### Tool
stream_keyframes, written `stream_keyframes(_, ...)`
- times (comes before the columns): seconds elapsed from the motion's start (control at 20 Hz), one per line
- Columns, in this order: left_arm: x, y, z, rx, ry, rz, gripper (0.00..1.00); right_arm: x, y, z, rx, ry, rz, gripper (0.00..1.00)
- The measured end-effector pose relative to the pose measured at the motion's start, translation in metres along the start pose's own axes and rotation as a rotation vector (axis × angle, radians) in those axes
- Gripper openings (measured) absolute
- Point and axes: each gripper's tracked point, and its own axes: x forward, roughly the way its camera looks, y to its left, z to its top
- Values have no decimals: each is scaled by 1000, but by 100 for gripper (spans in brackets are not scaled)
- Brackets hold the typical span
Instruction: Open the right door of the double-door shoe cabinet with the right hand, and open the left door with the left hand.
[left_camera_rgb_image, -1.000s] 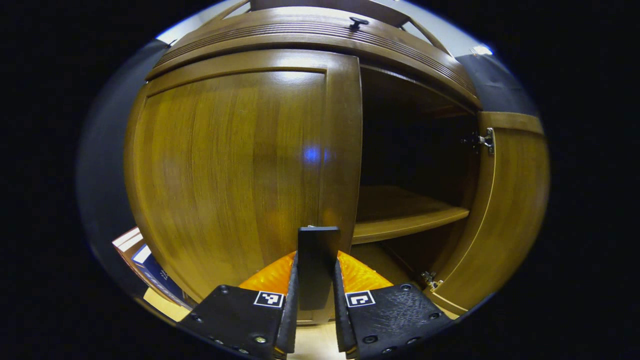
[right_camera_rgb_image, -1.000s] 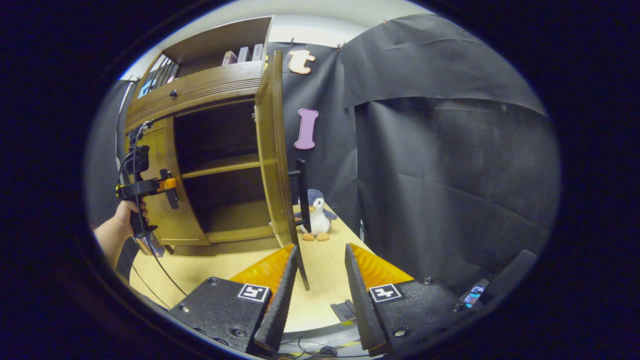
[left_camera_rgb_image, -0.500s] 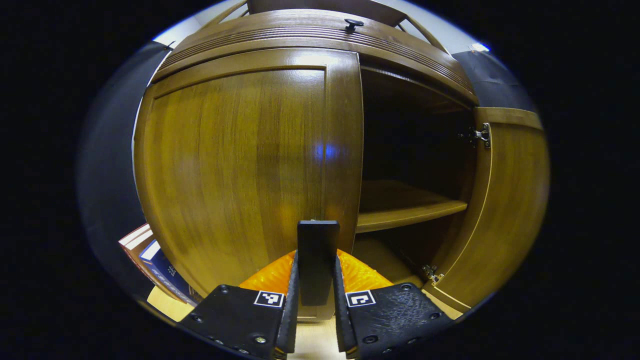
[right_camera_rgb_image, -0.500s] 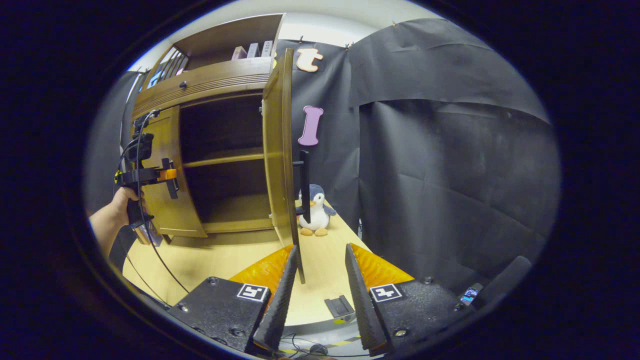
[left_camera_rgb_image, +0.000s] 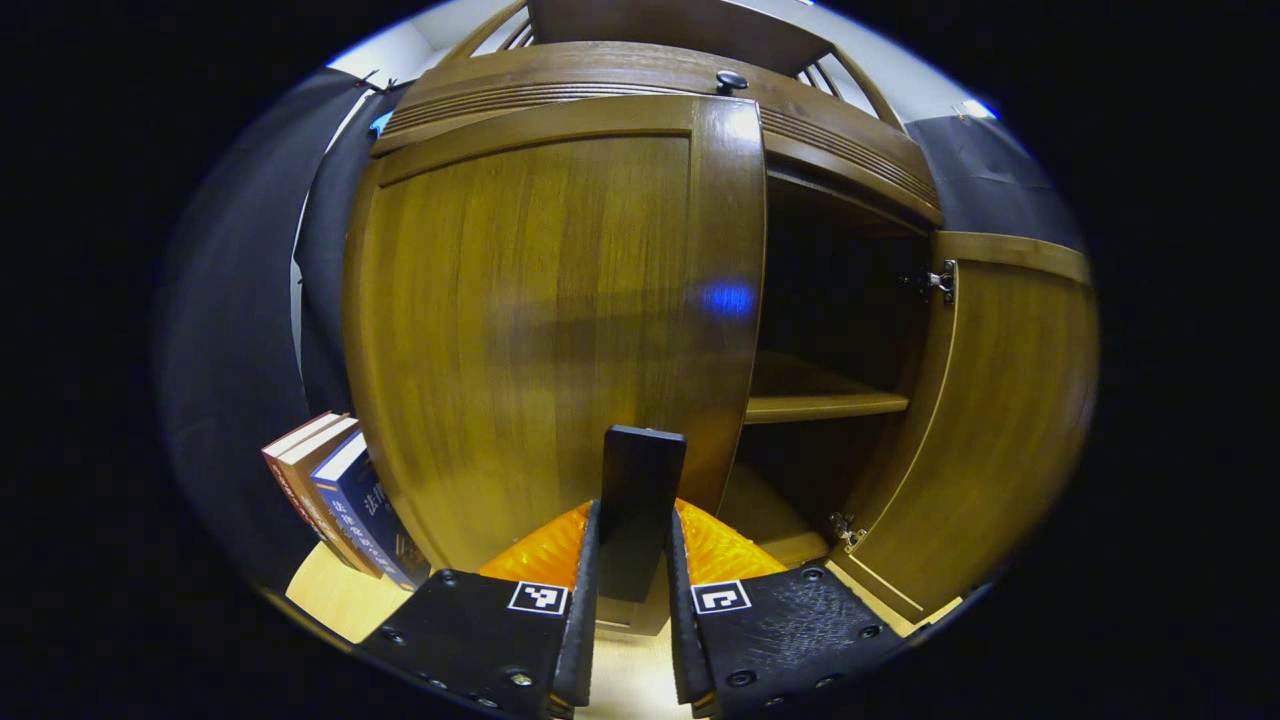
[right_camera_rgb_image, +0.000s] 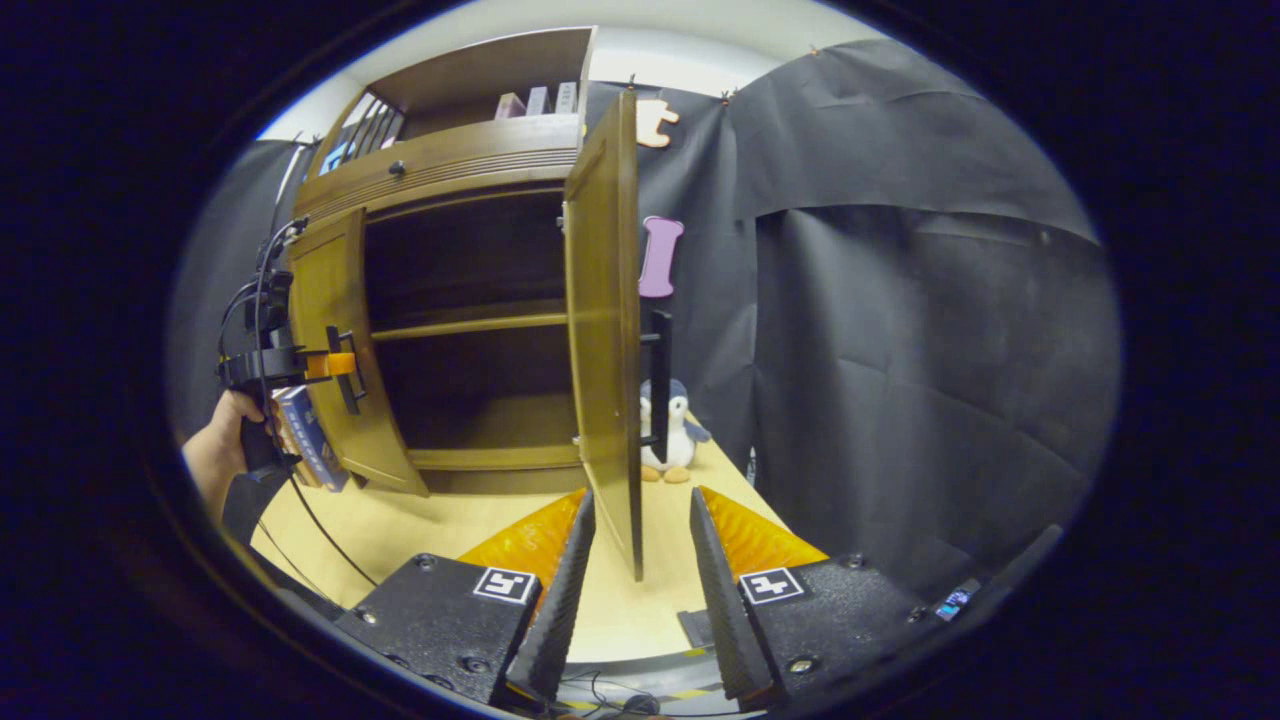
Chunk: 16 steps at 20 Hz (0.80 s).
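Left tongs (left_camera_rgb_image: 630, 640) clamp left door handle (left_camera_rgb_image: 640, 500); right tongs (right_camera_rgb_image: 638, 610) agape.

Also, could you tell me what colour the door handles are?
Black; the right door's handle shows best in the right gripper view.

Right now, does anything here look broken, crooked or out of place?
Nothing looks damaged. The books beside the cabinet lean rather than stand upright, and a toy penguin stands on the tabletop behind the open right door.

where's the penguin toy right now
In the right gripper view, the penguin stands on the table beside the cabinet, just behind the open right door and its handle, against the black cloth.
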Motion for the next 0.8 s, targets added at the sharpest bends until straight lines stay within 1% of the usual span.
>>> stream_keyframes(0.15, -18, 7, -4, 1, 4, 7, 31, 13, 15, -7, -39, 23, 52, 63)
stream_keyframes(0.4, -49, 23, -9, 32, -4, 50, 31, 28, 45, -4, -97, 21, 151, 63)
stream_keyframes(0.55, -67, 33, -12, 17, -3, 71, 30, 38, 59, -2, -112, 21, 194, 63)
stream_keyframes(0.7, -83, 47, -15, 6, -4, 106, 31, 43, 73, 2, -121, 15, 238, 63)
stream_keyframes(0.8, -94, 58, -17, -20, -24, 133, 30, 49, 82, 2, -132, 17, 257, 63)
